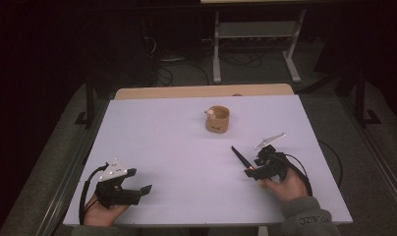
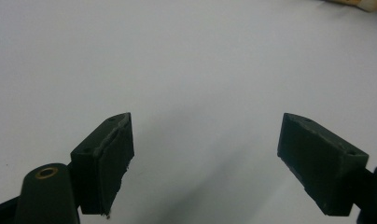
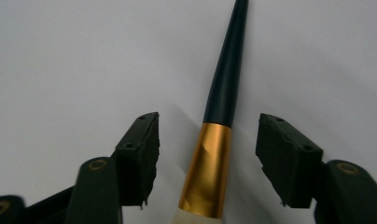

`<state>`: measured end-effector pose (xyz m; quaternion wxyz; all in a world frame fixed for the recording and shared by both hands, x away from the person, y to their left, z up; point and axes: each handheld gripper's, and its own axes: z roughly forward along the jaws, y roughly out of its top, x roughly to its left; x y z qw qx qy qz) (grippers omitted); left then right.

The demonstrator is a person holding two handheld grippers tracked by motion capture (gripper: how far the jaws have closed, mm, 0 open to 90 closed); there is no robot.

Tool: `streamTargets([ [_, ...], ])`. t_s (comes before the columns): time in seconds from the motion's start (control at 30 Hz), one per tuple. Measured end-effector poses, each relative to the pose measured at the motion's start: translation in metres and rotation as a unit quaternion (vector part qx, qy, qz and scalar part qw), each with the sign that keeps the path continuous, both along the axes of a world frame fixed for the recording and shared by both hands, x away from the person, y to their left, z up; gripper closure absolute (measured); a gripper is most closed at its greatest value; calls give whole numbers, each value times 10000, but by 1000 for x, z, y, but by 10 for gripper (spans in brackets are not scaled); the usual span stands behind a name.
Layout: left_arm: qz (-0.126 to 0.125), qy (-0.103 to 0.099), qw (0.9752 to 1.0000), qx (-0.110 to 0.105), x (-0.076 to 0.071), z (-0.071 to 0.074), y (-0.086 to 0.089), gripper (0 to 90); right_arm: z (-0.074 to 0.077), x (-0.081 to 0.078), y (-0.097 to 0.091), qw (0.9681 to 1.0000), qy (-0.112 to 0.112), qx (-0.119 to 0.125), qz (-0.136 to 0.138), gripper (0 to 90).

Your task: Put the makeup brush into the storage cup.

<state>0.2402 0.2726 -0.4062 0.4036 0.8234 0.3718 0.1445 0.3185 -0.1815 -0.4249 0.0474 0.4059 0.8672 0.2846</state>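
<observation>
**Brush between parted jaws on a matte white table**

In the high view the white tabletop (image 1: 177, 162) is a smooth, matte sheet with a strip of pale wood (image 1: 201, 91) along its far edge, upper centre of the frame. A short, round tan cup (image 1: 217, 119) stands just above the middle, with something small and pale at its rim that is too small to identify. The whole left half and centre of the sheet lie bare, and a wide band of table separates the cup from both grippers.

At lower left, the left gripper (image 1: 137, 184) sits close to the near edge, held in a hand (image 1: 103, 212), a grey three-cornered plate on top. In the left gripper view its blocky black jaws stand wide apart and released over plain white surface, the pad (image 2: 113, 158) edges rough and chipped.

At lower right, the right gripper (image 1: 255, 164) sits inward of the right edge. In the right gripper view its jaws are parted, not clamped, on either side of a brush (image 3: 219, 126): a glossy black handle tapering to a point toward the top of the frame, a shiny gold metal collar, then a whitish section at the bottom. Gaps show between the collar and both pads. Whether the brush rests on the table cannot be told.
</observation>
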Motion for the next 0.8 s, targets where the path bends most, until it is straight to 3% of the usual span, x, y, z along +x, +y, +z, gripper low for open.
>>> streamTargets([
  [0.3, -5, -15, 10000, -19, 0, -1, 0, 187, -7, 0, 2, 9998, 71, -161, 19, 561],
  [0.57, 30, 16, 10000, -46, 0, -1, 0, 188, -7, -4, 9, 9984, -146, -551, 10, 632],
  [0.8, 23, 23, 10000, -38, 0, -1, 0, 189, -6, -4, 12, 9979, -123, -619, -104, 696],
])
